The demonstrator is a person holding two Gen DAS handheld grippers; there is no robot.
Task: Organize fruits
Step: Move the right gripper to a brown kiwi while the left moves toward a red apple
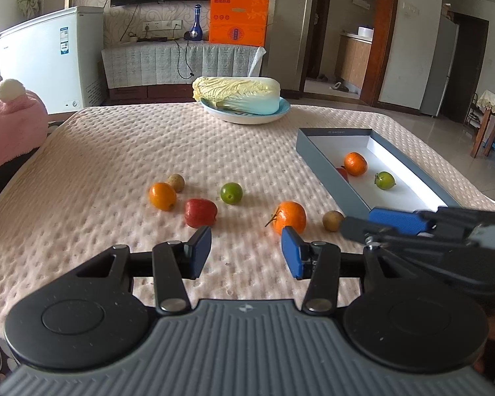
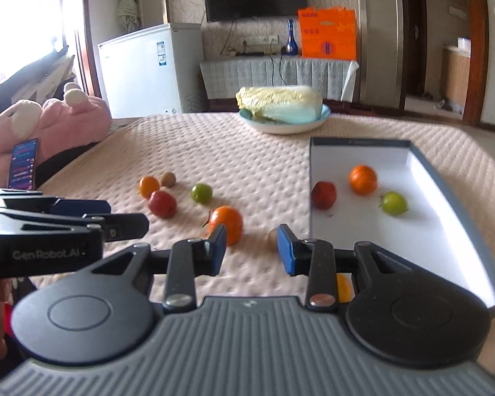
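Note:
Loose fruit lies on the quilted table: an orange [image 1: 161, 195], a red apple [image 1: 200, 213], a green lime [image 1: 231, 193], a stemmed tangerine [image 1: 289, 216] and two small brown fruits [image 1: 176, 182] [image 1: 332, 220]. The grey box [image 1: 333, 178] at the right holds an orange [image 2: 363, 179], a red apple [image 2: 323, 194] and a green fruit [image 2: 393, 203]. My left gripper [image 1: 246, 252] is open and empty, just short of the tangerine. My right gripper [image 2: 252, 252] is open with a narrower gap and nothing in it; one brown fruit [image 2: 273, 239] peeks past its right finger.
A cabbage [image 1: 237, 94] lies on a blue plate [image 1: 274, 117] at the back of the table. A pink plush toy [image 2: 66, 115] and a phone [image 2: 24, 163] sit off the left edge. Something yellow [image 2: 343, 285] shows behind the right gripper's linkage.

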